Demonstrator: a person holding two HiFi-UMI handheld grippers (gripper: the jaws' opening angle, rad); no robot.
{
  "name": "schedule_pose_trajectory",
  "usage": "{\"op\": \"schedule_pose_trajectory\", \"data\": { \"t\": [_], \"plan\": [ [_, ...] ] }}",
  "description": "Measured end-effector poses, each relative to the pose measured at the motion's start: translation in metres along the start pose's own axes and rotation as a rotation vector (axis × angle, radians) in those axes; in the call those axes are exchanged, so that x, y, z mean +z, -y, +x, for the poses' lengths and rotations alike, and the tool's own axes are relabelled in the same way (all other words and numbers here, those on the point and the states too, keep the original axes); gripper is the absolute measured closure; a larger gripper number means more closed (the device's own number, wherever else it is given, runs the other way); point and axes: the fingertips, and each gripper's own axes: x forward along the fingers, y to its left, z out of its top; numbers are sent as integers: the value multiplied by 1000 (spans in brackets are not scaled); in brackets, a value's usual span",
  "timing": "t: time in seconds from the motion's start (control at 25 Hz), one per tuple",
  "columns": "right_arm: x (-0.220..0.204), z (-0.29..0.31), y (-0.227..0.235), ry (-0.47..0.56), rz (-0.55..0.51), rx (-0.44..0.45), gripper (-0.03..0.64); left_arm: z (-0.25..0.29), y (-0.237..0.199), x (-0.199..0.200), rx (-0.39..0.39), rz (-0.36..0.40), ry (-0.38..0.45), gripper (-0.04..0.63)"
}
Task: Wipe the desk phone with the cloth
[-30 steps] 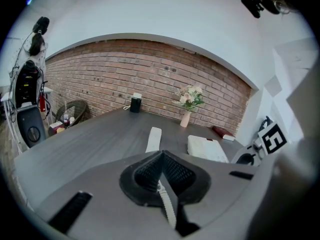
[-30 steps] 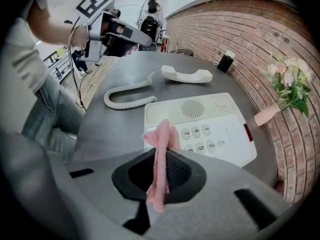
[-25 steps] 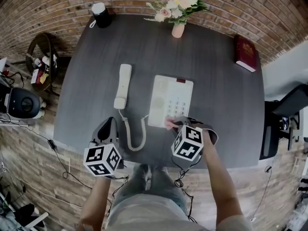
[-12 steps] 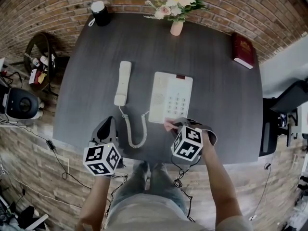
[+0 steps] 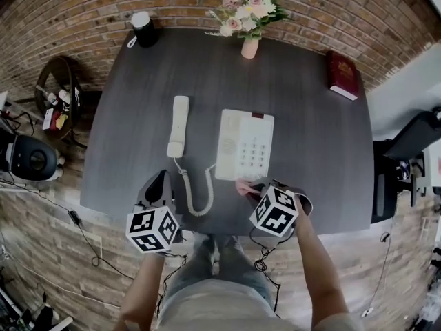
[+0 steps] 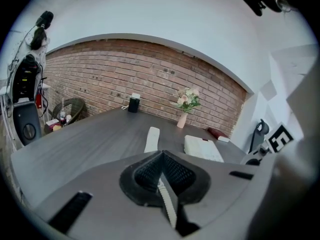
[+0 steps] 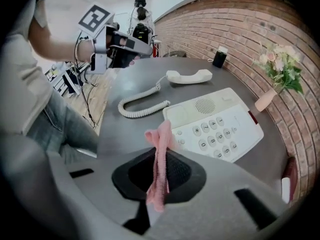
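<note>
Right of the flat white desk phone (image 5: 244, 145), the dark grey wooden desk (image 5: 310, 136) is bare out to the red book (image 5: 342, 76) at its far corner. Left of the phone, the white handset (image 5: 178, 125) and coiled white cord (image 5: 185, 185) fill the lane; farther left is open. A flower vase (image 5: 249, 47) and black cup (image 5: 143, 29) stand along the far edge.

The cloth (image 7: 159, 140) is pink, the desk phone (image 5: 245, 145) cream-white. The desk (image 5: 317, 157) is dark grey wood grain; the book (image 5: 342, 75) at its far right corner is dark red.
</note>
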Motion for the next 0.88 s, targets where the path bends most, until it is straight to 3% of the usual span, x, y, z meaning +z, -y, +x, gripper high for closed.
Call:
{"op": "schedule_pose_trajectory", "data": {
  "t": [0.2, 0.4, 0.56, 0.76, 0.88],
  "plan": [
    [24, -49, 14, 214, 176, -82, 597, 9, 21, 20, -35, 88, 43, 597],
    [38, -123, 60, 493, 393, -315, 596, 17, 59, 69, -123, 130, 131, 597],
    [36, -190, 94, 678, 508, -490, 596, 20, 91, 122, -187, 171, 209, 597],
    [22, -266, 122, 917, 646, -711, 595, 19, 111, 167, -202, 217, 229, 597],
    [-3, -305, 131, 1031, 768, -892, 595, 14, 122, 189, -202, 238, 264, 597]
  ]
}}
